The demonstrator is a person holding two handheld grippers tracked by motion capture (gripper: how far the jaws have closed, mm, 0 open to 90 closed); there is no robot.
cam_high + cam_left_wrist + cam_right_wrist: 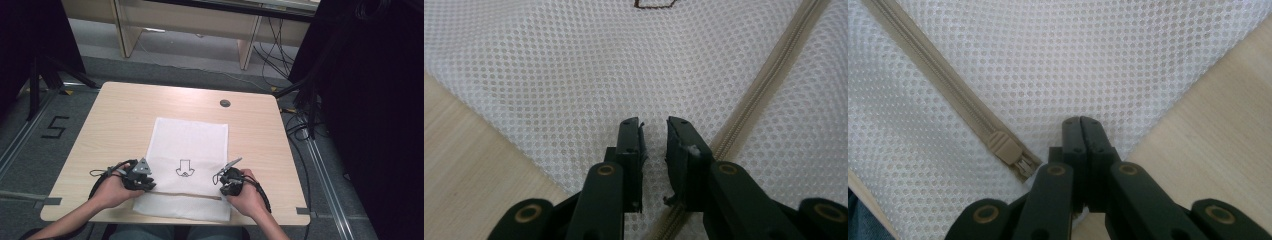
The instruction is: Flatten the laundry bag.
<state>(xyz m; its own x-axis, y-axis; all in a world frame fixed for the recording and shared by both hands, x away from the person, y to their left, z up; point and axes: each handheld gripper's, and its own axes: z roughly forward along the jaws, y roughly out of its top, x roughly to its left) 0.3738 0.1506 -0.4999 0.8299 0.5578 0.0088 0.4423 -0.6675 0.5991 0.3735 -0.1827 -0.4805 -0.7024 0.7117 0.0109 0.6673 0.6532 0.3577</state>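
High view: white mesh bag was laid flat at table near edge. Left gripper jaws were held slightly apart over mesh beside zipper. Right gripper jaws were pressed together near zipper pull. Mesh judged light, limp, snag-prone; corners recommended for grasp.

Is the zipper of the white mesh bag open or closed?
Closed, as far as shown. The zipper teeth are meshed, its slider sits at the end by the right gripper, and the mesh bag lies flat.
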